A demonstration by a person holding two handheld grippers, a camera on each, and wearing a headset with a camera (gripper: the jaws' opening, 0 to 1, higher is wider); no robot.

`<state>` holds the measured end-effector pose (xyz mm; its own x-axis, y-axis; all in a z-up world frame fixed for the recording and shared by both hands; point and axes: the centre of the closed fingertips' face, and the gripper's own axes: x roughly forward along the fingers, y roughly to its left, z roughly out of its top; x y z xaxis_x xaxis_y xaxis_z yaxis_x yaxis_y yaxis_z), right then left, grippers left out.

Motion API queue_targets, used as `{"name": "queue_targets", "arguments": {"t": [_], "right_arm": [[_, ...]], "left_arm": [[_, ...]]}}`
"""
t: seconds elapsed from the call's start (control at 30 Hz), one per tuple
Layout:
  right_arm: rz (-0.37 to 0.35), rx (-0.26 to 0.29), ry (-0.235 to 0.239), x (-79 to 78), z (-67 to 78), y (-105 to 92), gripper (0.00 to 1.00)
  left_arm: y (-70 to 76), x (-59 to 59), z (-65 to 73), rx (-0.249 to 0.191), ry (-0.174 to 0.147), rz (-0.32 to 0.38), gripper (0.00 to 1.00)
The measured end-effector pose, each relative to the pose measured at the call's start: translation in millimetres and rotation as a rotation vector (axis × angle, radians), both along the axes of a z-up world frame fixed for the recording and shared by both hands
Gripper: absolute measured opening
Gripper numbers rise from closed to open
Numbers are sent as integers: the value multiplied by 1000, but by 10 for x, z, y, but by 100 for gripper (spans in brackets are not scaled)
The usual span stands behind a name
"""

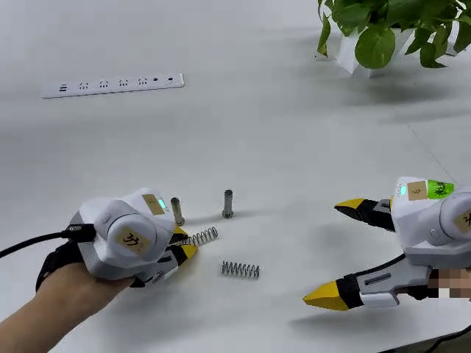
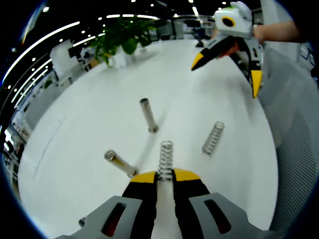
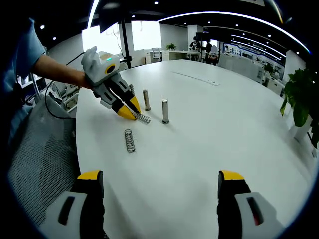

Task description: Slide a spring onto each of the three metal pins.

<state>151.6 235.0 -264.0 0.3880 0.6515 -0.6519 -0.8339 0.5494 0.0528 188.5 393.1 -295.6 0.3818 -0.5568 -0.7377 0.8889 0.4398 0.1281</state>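
Observation:
My left gripper (image 1: 184,246) is shut on one end of a spring (image 1: 203,236); the spring lies low over the white table and sticks out toward the pins. In the left gripper view the held spring (image 2: 165,153) points between two upright metal pins (image 2: 148,115) (image 2: 119,163), and a third pin (image 2: 82,221) peeks in at the lower left. A second spring (image 1: 241,270) lies loose on the table. My right gripper (image 1: 333,251) hovers wide open to the right, holding nothing. In the right gripper view its jaws (image 3: 159,177) frame the loose spring (image 3: 129,140).
A white power strip (image 1: 112,84) lies at the far left of the table. A potted plant (image 1: 390,29) stands at the far right corner. The table's edge runs close behind my right gripper, with a mesh chair (image 3: 40,149) beyond it.

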Motion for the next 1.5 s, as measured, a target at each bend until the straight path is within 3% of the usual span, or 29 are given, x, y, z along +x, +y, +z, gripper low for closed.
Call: {"name": "queue_targets", "arguments": {"t": [0.07,0.27,0.4,0.47,0.6,0.67,0.77,0.93,1.0,1.1,1.33,1.5], "right_arm": [[0,-1,-1,-6,3,-2,97],[3,8,-8,-36,36,32,96],[5,11,-9,-52,43,46,96],[4,19,-10,-71,69,67,96],[7,25,-16,-102,93,94,96],[4,31,-15,-113,102,106,96],[2,35,-14,-132,106,122,96],[8,49,-13,-185,134,189,95],[3,75,-8,-200,175,241,95],[-1,149,18,-255,272,395,95],[73,156,20,-351,346,654,94],[124,171,30,-360,446,813,88]], "left_arm": [[17,-2,-16,-9,51,37,12],[8,-4,-13,13,43,14,11],[23,-7,-7,-22,56,59,11],[38,-44,-4,-34,38,67,11],[63,-77,6,-53,37,88,10],[71,-92,7,-76,39,103,10],[83,-96,10,-149,62,157,10],[109,-184,27,-207,80,182,10],[83,-237,75,-263,99,191,10],[92,-323,123,-291,101,178,10],[57,-493,254,-321,102,129,10],[1,-597,385,-331,79,59,10]]}}
